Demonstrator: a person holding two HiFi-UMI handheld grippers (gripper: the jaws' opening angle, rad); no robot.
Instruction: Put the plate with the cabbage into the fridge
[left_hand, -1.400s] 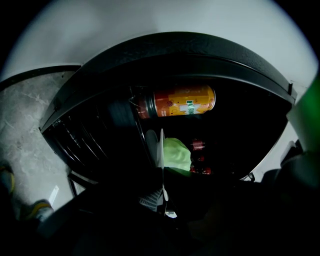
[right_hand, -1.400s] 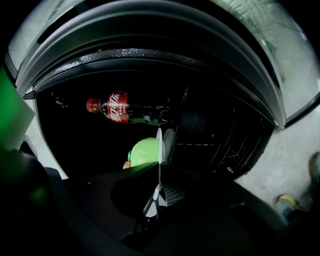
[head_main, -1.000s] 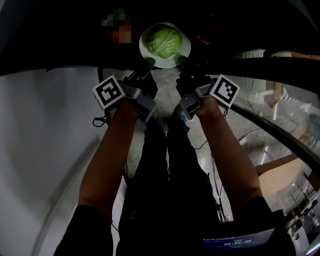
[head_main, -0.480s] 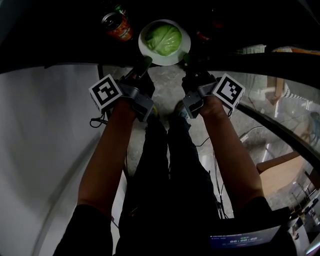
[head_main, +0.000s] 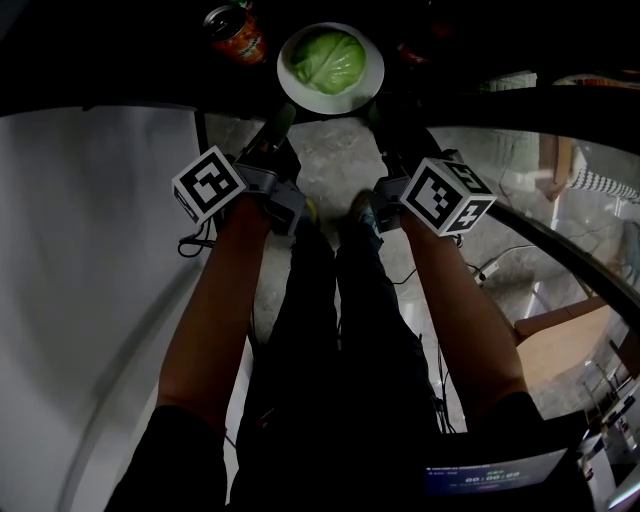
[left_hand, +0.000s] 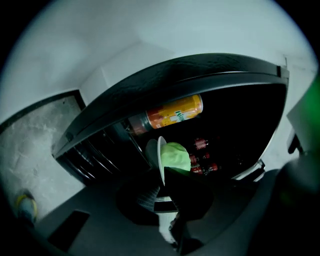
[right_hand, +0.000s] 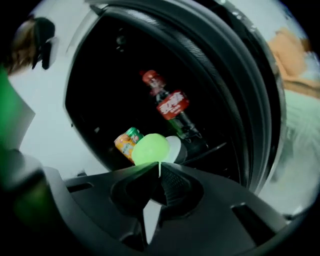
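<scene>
Head view: left gripper (head_main: 283, 117) and right gripper (head_main: 373, 110) each clamped on plate (head_main: 374, 72) rim; uneven hold could tilt plate, rolling cabbage (head_main: 327, 58) off toward can (head_main: 236, 32).

I held the white plate (head_main: 331, 101) level, just inside the dark open fridge (head_main: 130, 60). A pale green cabbage (head_main: 328, 58) sat centred on it.

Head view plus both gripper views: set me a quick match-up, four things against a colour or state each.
Things:
1. cabbage
2. plate
3. soda bottle
4. cola bottle

Colours or states:
A. dark, with a red cap and label
B. white, rim clamped by the left gripper and the right gripper
C. pale green, sitting on the plate
D. orange, with a green cap

Pairs: 1-C, 2-B, 3-D, 4-A.
</scene>
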